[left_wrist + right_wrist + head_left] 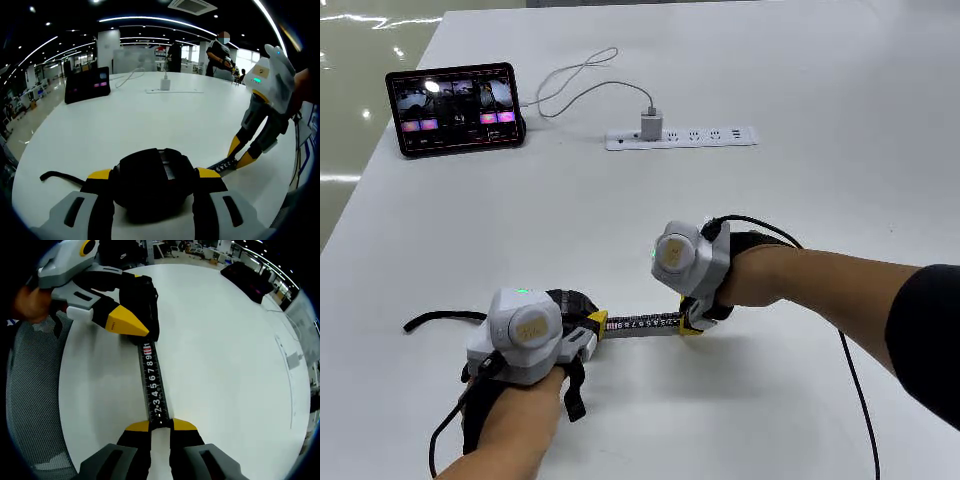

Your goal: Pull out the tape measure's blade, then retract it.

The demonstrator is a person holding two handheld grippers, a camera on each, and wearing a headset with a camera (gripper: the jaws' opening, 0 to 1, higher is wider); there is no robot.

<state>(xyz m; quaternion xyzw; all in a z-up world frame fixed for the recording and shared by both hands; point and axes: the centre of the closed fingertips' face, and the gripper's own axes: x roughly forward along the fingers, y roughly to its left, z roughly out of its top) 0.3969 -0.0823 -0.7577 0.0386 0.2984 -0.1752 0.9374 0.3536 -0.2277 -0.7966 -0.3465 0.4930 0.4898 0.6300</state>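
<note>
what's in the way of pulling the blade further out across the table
Nothing visible. The right gripper is already shut on the end of the blade, the left gripper holds the case, and the power strip and tablet sit far off at the back of the table, clear of the pull line.

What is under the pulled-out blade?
White table, bare on both sides of the blade; the strip beneath is covered. The right tool hides the blade's tip, the case in the left tool its other end.
</note>
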